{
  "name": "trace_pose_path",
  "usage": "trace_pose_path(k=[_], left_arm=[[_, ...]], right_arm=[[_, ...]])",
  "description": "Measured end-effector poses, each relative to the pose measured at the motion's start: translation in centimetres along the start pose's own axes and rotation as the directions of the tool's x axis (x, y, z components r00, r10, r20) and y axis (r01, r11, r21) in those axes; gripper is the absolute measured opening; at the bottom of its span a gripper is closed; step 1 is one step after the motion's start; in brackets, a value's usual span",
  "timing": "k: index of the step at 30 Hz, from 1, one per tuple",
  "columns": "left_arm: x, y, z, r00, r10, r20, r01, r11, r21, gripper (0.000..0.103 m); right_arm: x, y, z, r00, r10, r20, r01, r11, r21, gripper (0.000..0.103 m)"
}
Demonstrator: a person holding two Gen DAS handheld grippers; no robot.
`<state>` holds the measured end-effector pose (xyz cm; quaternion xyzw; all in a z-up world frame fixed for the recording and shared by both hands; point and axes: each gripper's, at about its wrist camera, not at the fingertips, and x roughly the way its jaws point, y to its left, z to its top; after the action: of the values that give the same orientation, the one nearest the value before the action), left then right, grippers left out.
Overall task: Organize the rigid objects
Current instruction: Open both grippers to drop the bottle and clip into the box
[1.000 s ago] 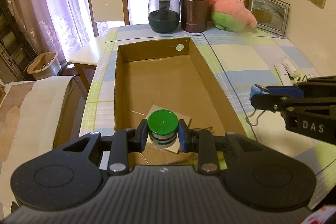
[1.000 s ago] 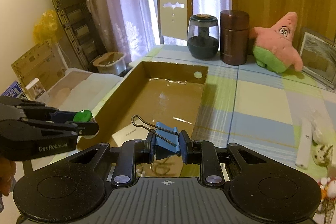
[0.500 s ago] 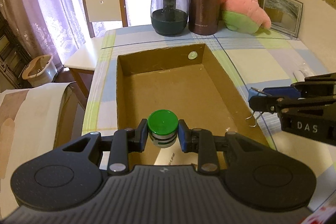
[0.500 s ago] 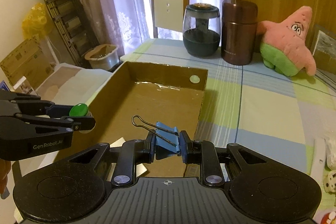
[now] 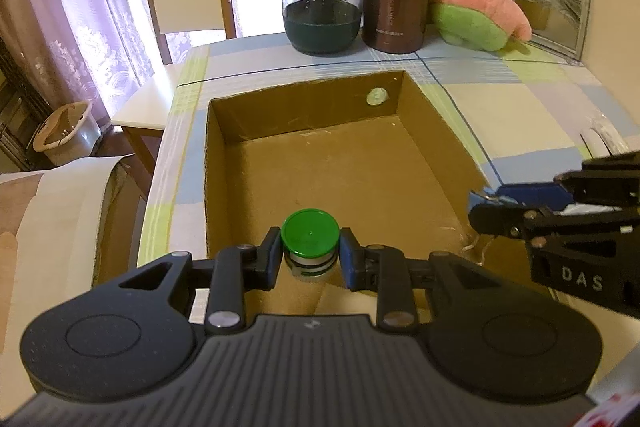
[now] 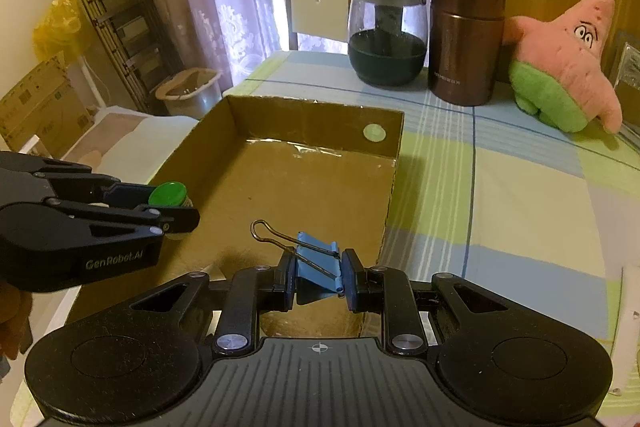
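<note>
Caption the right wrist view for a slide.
Right gripper holds a blue metal binder clip over the open brown cardboard box.

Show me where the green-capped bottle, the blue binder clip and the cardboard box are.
green-capped bottle (image 5: 310, 235), left wrist view, on its green cap.
blue binder clip (image 6: 318, 265), right wrist view, on its blue body.
cardboard box (image 5: 304, 111), left wrist view, on its far inner wall.

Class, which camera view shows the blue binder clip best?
The right wrist view: the blue binder clip sits centred, with its wire handle plain. In the left wrist view only a blue edge shows, mostly hidden by the right gripper's fingers.
</note>
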<state>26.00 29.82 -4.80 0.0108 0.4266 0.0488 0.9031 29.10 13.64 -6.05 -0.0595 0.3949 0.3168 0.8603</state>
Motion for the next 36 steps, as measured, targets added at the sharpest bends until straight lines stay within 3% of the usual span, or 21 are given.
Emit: trace_pose_path(k=[2,5,29,36], left_arm=[[0.1,0.2,0.0,1.000,0.013,0.006,-0.013,1.000,-0.010,0.041],[0.0,0.6,0.1,1.000,0.020,0.015,-0.020,1.000,-0.023,0.048],[-2.3,2.3,-0.9,0.998,0.052,0.038,-0.050,0.998,-0.042,0.048],[-4.0,1.0,-1.9,0.997,0.044,0.058,-0.040,0.997,-0.063,0.056]], right_arm=[[0.1,0.0,0.0,1.000,0.001,-0.002,-0.001,1.000,0.001,0.020],[0.2,0.0,-0.1,1.000,0.003,-0.004,-0.003,1.000,0.004,0.020],[-0.2,0.4,0.3,0.999,0.028,0.030,-0.029,0.999,0.040,0.020],[-2.7,0.1,-1.0,0.999,0.014,0.043,-0.016,0.999,0.051,0.020]])
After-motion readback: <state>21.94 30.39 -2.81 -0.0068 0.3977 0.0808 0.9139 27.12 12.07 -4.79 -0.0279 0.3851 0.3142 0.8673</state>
